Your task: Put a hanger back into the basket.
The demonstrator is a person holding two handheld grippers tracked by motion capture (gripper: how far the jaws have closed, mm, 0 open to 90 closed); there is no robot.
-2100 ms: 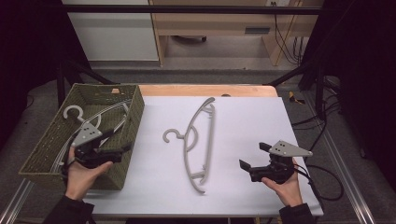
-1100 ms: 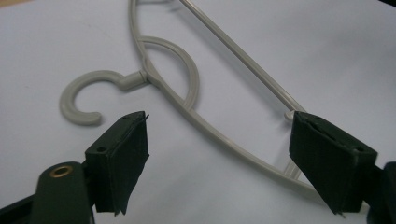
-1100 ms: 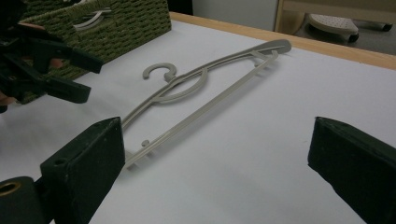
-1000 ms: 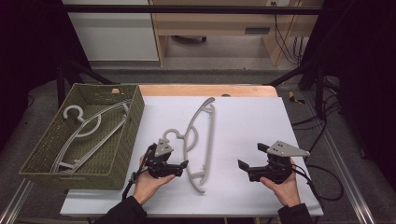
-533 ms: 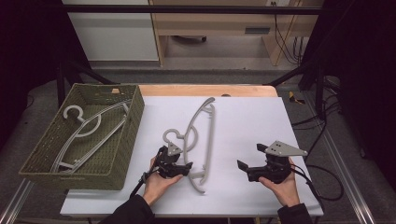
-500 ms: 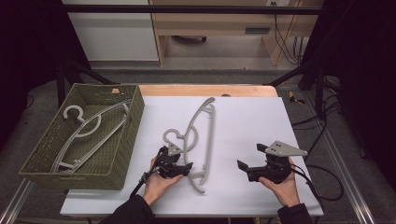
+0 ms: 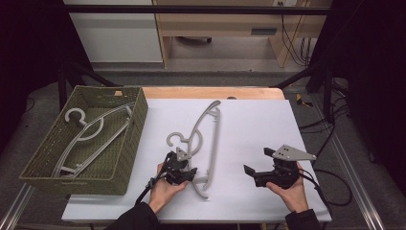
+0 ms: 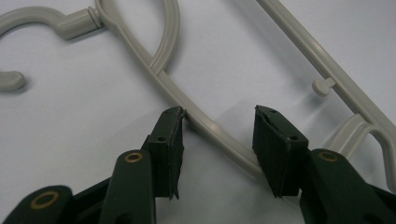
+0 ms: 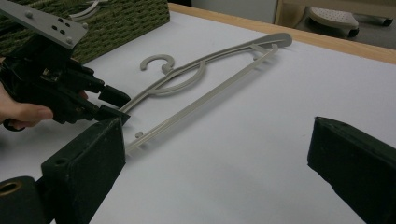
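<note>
Hanger (image 7: 203, 139): smooth grey plastic, matt. Basket (image 7: 119, 158): rough woven, green. Table (image 7: 258, 129): matt white, wood edge.

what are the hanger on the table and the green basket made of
Hanger: looks like moulded plastic, pale grey with a dull, smooth finish; the left gripper view shows ribbed bars, a small peg and a collared hook joint, all typical of moulding. Basket: seems woven from olive-green cord or fibre, matt and coarse, with a regular ribbed weave on its walls; natural or synthetic, I cannot tell.
</note>
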